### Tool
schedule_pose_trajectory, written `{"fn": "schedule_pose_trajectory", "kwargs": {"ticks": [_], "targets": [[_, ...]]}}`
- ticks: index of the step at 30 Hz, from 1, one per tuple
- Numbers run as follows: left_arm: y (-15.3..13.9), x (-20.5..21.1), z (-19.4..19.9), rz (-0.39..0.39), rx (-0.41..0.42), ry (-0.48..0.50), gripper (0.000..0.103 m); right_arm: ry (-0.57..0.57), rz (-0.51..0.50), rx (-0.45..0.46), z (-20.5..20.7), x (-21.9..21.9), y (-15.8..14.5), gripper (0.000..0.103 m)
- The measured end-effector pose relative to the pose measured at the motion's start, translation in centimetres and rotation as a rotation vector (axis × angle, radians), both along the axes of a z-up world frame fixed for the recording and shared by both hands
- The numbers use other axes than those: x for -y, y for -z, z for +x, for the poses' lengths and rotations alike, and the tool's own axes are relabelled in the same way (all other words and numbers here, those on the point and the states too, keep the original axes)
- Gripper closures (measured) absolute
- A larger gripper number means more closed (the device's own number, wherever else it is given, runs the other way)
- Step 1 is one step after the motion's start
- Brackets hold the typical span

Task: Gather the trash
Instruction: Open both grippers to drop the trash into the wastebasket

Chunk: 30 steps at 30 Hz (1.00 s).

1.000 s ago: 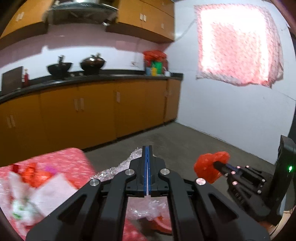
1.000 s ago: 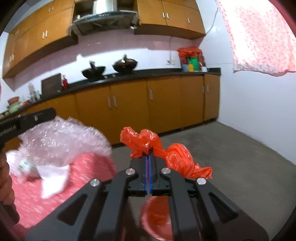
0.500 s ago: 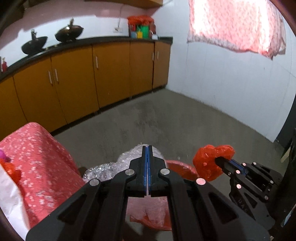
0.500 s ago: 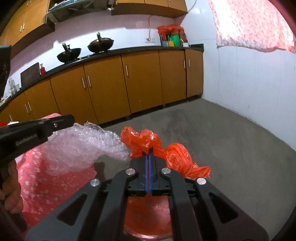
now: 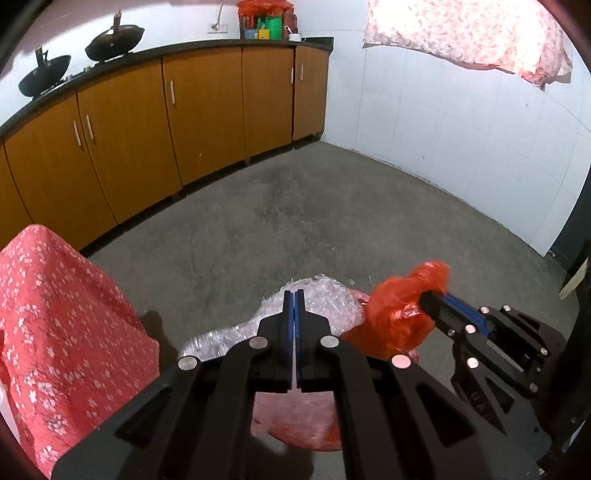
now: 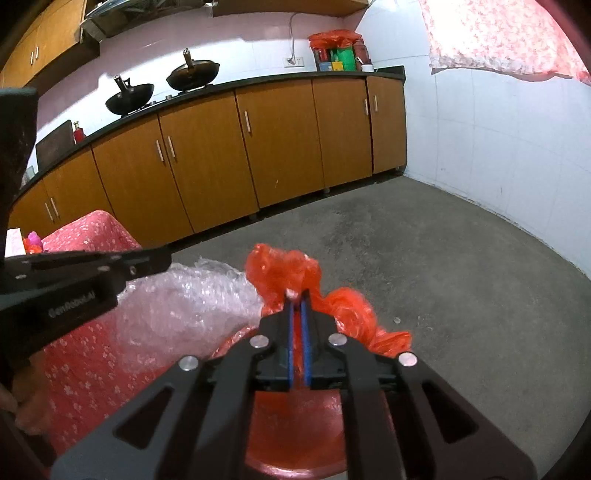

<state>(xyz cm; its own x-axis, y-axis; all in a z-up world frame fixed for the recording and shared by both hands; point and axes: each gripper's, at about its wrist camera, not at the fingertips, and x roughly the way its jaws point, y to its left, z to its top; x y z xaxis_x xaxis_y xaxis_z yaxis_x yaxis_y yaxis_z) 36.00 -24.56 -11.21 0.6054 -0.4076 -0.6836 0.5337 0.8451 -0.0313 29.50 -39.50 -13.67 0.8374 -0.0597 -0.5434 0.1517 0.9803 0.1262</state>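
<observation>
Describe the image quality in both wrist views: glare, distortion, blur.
Left wrist view: curtained window blown out white; fisheye bows the cabinets; orange bag slightly blurred. Right wrist view: the same curtain overexposed, counter curved, bubble wrap reasonably sharp, dark vignette in the corners.

My left gripper [image 5: 294,295]: matte black linkage body, two forked arms, four round silver pivot screws in a row behind the fingers, blue pads on the inner finger faces. My right gripper [image 6: 297,295]: same black frame, same silver screws, blue pad strips. Side of the left one shows white lettering, partly legible. Smaller silver screws dot the right one's flank.
</observation>
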Motion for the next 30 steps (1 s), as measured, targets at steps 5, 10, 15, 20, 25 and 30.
{"fn": "schedule_pose_trajectory", "kwargs": {"ticks": [5,10,15,20,25,30], "targets": [[0.2,0.0,0.0,-0.007,-0.021,0.001,0.103,0.01,0.004,0.01,-0.3,0.1,-0.5,0.08],[0.4,-0.3,0.2,-0.024,-0.043,-0.003,0.094,0.031,0.0,0.029,-0.9,0.5,-1.4,0.08],[0.0,-0.5,0.4,-0.035,-0.043,-0.015,0.094,0.05,0.0,0.055,-1.7,1.3,-2.5,0.08],[-2.6,-2.7,-0.6,-0.088,-0.003,-0.057,0.073,0.032,-0.021,0.072,-2.2,0.4,-4.3,0.08],[-5.6,-7.3,-2.6,-0.129,0.031,-0.125,0.063,-0.052,-0.031,0.096,-2.8,-3.2,-7.4,0.068],[-8.8,-15.3,-6.0,-0.135,0.081,-0.25,0.055,-0.222,0.033,0.116,-3.0,-9.7,-10.5,0.055]]}}
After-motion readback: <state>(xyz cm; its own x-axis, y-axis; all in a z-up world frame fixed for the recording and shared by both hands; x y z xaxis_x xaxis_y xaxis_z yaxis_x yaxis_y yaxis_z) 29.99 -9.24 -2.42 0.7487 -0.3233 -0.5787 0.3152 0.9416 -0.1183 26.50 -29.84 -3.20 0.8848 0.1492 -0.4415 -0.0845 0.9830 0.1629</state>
